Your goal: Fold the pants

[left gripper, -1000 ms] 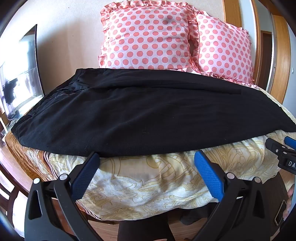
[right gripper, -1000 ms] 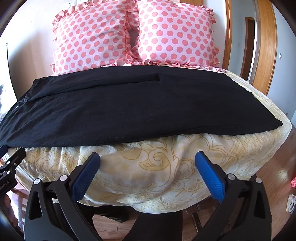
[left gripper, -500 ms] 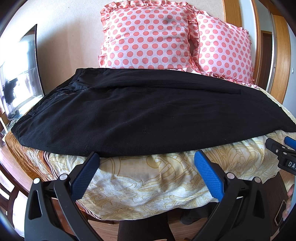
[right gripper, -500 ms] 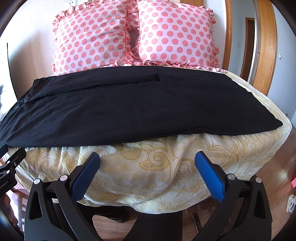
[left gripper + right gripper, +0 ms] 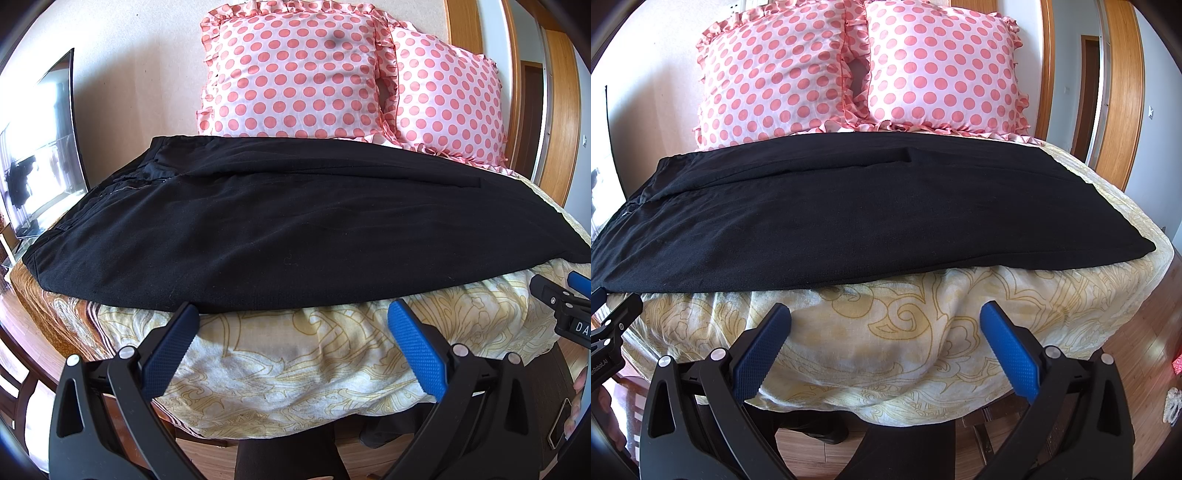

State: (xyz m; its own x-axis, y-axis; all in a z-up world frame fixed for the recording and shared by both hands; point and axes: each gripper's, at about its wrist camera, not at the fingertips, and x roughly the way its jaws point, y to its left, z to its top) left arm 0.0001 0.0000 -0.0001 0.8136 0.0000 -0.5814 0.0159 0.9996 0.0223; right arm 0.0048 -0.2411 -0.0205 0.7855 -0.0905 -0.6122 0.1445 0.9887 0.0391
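Both wrist cameras look along their own blue-padded fingers from low at the foot of the bed (image 5: 295,354), facing the two polka-dot pillows (image 5: 857,70) at its head. The left wrist view sits toward the bed's left side, taking in a screen (image 5: 40,147) by the wall; the right wrist view sits further right, catching a wooden door frame (image 5: 1126,85). Each is near the mattress edge. They share the black pants (image 5: 295,221) (spread across the bed) and each glimpses the other gripper at its frame edge.

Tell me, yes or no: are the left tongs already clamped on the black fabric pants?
No: the left tongs stand wide open at the near hem of the black fabric pants, gripping nothing.
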